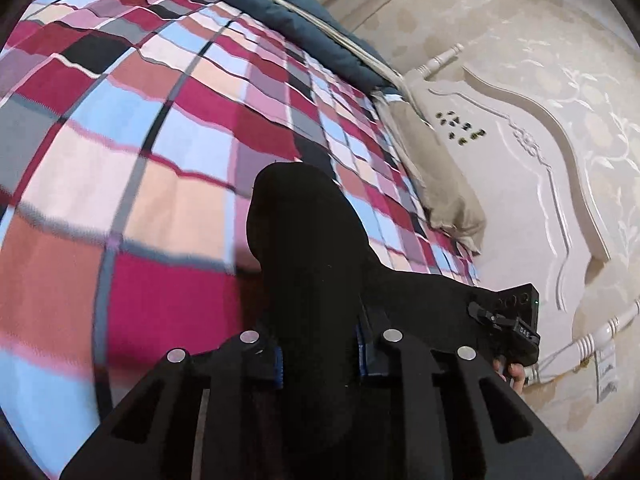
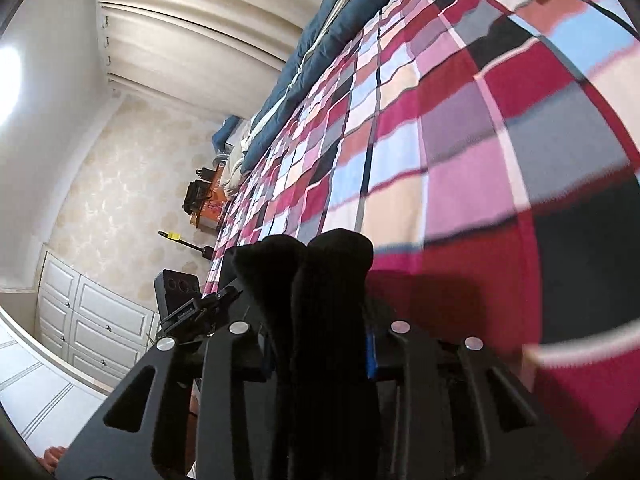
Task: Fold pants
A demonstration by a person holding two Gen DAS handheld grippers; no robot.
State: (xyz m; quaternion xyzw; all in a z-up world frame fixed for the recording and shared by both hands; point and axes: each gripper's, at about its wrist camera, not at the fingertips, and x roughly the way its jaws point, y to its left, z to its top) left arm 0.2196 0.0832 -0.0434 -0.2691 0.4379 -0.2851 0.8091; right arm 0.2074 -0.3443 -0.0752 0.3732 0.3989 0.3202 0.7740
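- Your left gripper (image 1: pixel 320 354) is clamped on a bunch of the black pants (image 1: pixel 304 248). The cloth fills the gap between the blue pads and bulges up and forward past the tips.
- Your right gripper (image 2: pixel 318 354) is likewise closed on the pants (image 2: pixel 320 280). Two thick folds stand between its pads, rising above the fingers.
- The pants hang in the two grips, just above the checked bedspread (image 1: pixel 132 152). From each camera only the pinched bunch shows; a dark stretch runs from the left bunch toward the other gripper body (image 1: pixel 516 320) on the right of the left view.
- The relation that matters: the two grips sit side by side, near each other, so the held edge runs across between your hands. In the right view the left gripper's body (image 2: pixel 180 296) appears just to the left. Neither hand is nearer; both already hold the cloth.
- The open bedspread (image 2: pixel 460 140) lies ahead of both sets of tips. My guess is that the fold lands forward onto it, with the two grips kept level.
- Hidden: everything of the pants below and behind the fingers. You cannot tell which end is held, waistband or cuffs, nor how much trails underneath.
- The bedspread close by is blurred in both views, so a crease or trailing cloth there would be hard to spot.
- A pillow (image 1: pixel 444 184) lies by the headboard (image 1: pixel 520 168), well clear of the cloth.
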